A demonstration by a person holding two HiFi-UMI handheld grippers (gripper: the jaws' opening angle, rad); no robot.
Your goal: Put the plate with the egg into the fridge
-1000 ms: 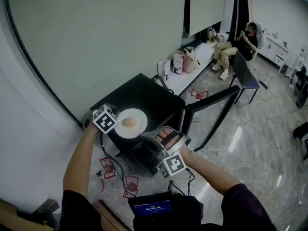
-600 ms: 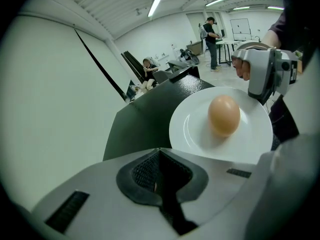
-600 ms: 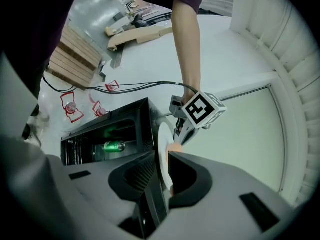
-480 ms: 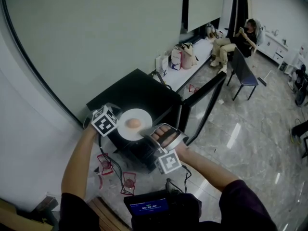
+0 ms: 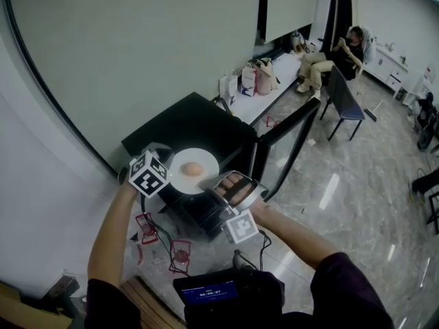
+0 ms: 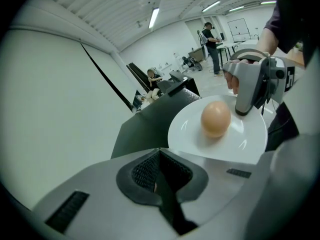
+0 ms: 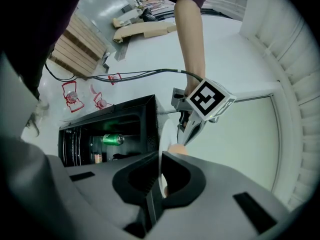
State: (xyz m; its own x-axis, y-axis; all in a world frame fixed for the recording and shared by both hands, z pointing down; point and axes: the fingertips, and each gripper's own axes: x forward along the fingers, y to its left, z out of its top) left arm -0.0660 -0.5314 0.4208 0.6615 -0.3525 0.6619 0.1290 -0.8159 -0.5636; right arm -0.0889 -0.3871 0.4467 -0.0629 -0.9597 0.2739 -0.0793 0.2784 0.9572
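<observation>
A white plate [image 5: 184, 178] with a brown egg [image 5: 194, 169] on it hangs in the air above the front of the black fridge [image 5: 199, 125], whose door [image 5: 291, 139] stands open. My left gripper [image 5: 168, 174] is shut on the plate's left rim. My right gripper [image 5: 221, 184] has just been closing, and its jaws now pinch the right rim. In the right gripper view the plate [image 7: 162, 134] runs edge-on between the jaws of that gripper [image 7: 160, 158], with the egg [image 7: 175, 149] just behind. In the left gripper view the egg [image 6: 215, 118] sits mid-plate.
Inside the fridge [image 7: 75, 144] lies a green can [image 7: 111, 139] on a shelf. Cables and red clips [image 5: 161, 242] lie on the floor beside it. Bags [image 5: 257, 77] stand by the wall, and a person sits on a chair [image 5: 339, 53] at the back right.
The left gripper has carried the plate a little right and up, toward the right gripper. The right gripper has stayed close to the plate's right rim and now sits on it.
</observation>
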